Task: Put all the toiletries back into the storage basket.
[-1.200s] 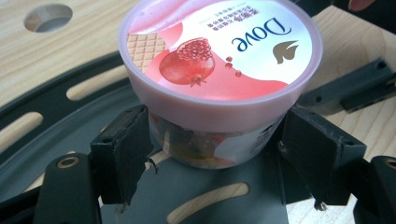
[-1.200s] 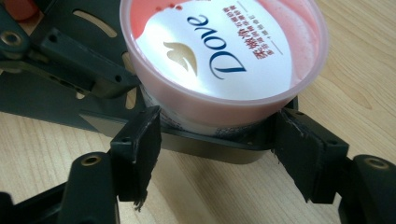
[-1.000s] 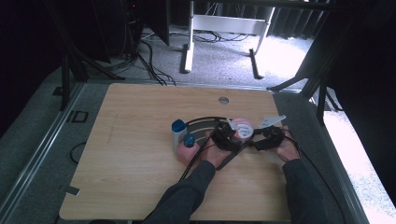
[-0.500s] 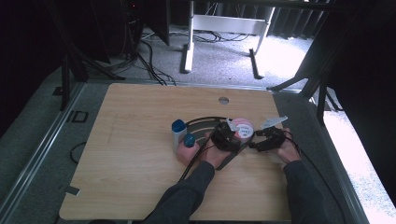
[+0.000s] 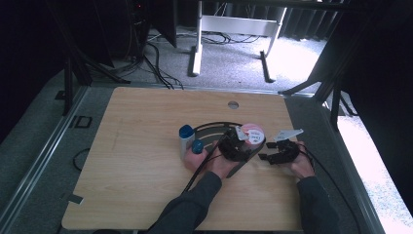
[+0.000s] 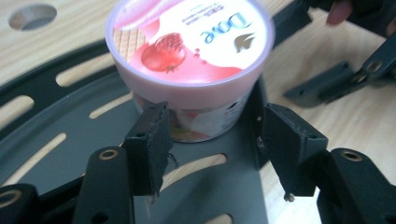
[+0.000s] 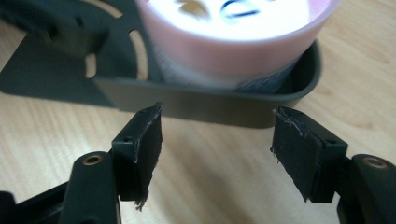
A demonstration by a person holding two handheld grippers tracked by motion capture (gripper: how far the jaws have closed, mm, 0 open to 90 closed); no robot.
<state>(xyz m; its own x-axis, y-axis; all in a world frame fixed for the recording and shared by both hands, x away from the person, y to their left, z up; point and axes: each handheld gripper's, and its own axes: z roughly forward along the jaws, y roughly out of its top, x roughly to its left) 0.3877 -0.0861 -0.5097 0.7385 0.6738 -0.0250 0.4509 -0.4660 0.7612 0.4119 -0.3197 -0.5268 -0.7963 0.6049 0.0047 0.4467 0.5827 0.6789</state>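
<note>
Since a second earlier, the left tongs (image 6: 210, 135) had been closing around the pink round lidded tub (image 6: 189, 60) on the curved black slotted tray (image 6: 56, 140), not yet pinching, while the spread right tongs (image 7: 217, 135) risked nudging that tray.

Pink cup (image 6: 189, 70), Dove label, white-pink lid with a red fruit and wafer print, lid on. Stands upright on a dark grey curved slotted tray (image 6: 60, 135), near the tray's end rim. Tray lies flat on the wooden counter (image 5: 146, 122), right of centre.
</note>
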